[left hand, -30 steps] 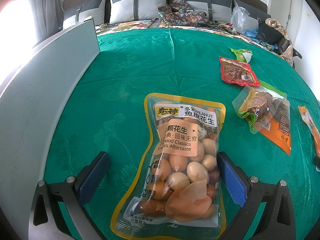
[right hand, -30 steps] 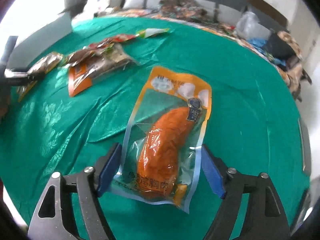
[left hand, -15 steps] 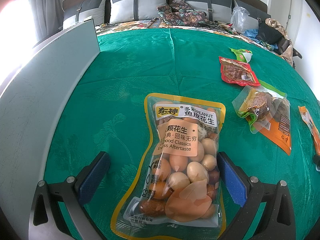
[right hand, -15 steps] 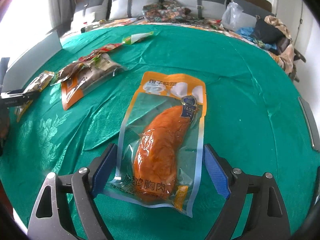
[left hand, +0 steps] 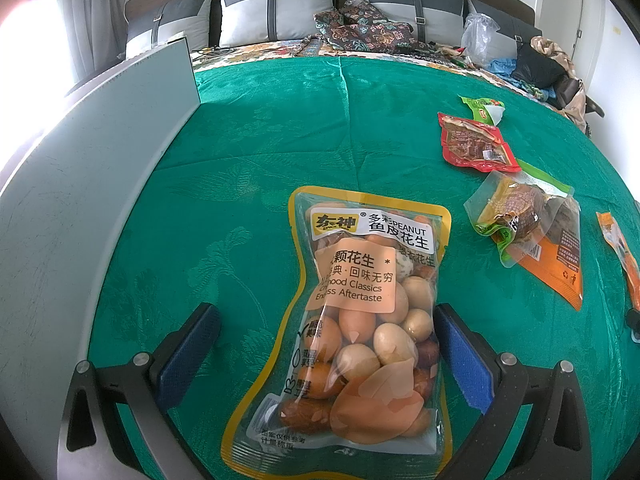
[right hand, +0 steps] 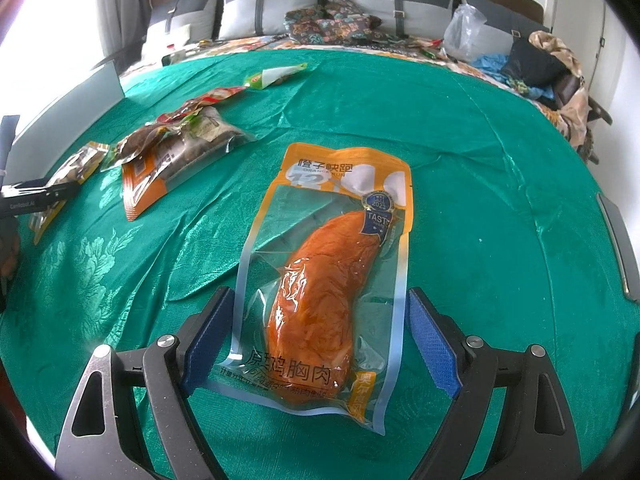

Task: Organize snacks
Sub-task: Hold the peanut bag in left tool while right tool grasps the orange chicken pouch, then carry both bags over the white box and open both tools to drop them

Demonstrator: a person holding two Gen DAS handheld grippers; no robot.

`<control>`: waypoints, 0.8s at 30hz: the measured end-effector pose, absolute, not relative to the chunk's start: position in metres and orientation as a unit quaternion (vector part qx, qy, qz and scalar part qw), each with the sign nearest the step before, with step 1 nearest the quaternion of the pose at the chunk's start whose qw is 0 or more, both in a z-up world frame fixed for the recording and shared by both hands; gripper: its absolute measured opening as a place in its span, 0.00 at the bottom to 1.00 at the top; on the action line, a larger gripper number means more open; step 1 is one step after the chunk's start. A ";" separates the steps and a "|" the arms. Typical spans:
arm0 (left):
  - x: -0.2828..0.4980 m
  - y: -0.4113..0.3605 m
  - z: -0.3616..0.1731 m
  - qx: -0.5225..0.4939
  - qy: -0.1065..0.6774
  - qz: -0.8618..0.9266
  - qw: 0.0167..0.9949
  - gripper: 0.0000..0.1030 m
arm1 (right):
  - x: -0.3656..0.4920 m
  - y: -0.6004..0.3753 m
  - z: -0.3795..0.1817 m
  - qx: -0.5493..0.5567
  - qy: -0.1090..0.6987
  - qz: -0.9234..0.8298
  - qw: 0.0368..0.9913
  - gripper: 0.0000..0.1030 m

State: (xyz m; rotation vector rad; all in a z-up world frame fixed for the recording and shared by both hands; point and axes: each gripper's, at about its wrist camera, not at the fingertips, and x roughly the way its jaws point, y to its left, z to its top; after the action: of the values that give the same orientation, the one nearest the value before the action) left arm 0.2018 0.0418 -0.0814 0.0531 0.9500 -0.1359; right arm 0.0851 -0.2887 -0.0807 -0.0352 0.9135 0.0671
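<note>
A yellow-edged bag of coated peanuts [left hand: 360, 320] lies flat on the green cloth between the blue pads of my open left gripper [left hand: 326, 344]. A clear and orange pack of chicken breast [right hand: 324, 280] lies flat between the pads of my open right gripper [right hand: 316, 340]. Neither pack is gripped. Other snacks lie further off: a red pack [left hand: 474, 146], a green pack [left hand: 482, 107], a clear pack on an orange one [left hand: 532, 232], which also shows in the right wrist view [right hand: 172, 152].
A pale grey board [left hand: 80, 208] stands along the left side of the green cloth [left hand: 280, 128]. Pillows [left hand: 276, 8] and clutter line the far edge. The left gripper's body [right hand: 28, 196] shows at the right wrist view's left edge.
The right wrist view steadied and levelled out; the chicken breast pack stays between its pads. The left gripper and peanut bag have not moved.
</note>
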 end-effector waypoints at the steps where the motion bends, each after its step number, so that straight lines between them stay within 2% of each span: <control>1: 0.202 0.042 -0.082 0.026 0.457 -0.065 0.887 1.00 | 0.085 -0.289 -0.081 -0.017 0.441 0.032 0.897 0.85; 22: 0.202 0.042 -0.081 0.026 0.457 -0.066 0.887 1.00 | 0.089 -0.291 -0.079 -0.012 0.448 0.045 0.893 0.86; 24: 0.202 0.041 -0.082 0.025 0.457 -0.066 0.887 1.00 | 0.093 -0.301 -0.076 0.019 0.464 0.067 0.883 0.85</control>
State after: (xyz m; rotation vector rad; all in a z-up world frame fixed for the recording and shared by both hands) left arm 0.2022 0.0414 -0.0817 0.0530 0.9502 -0.1365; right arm 0.0925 -0.3013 -0.0760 0.0401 0.9659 0.1390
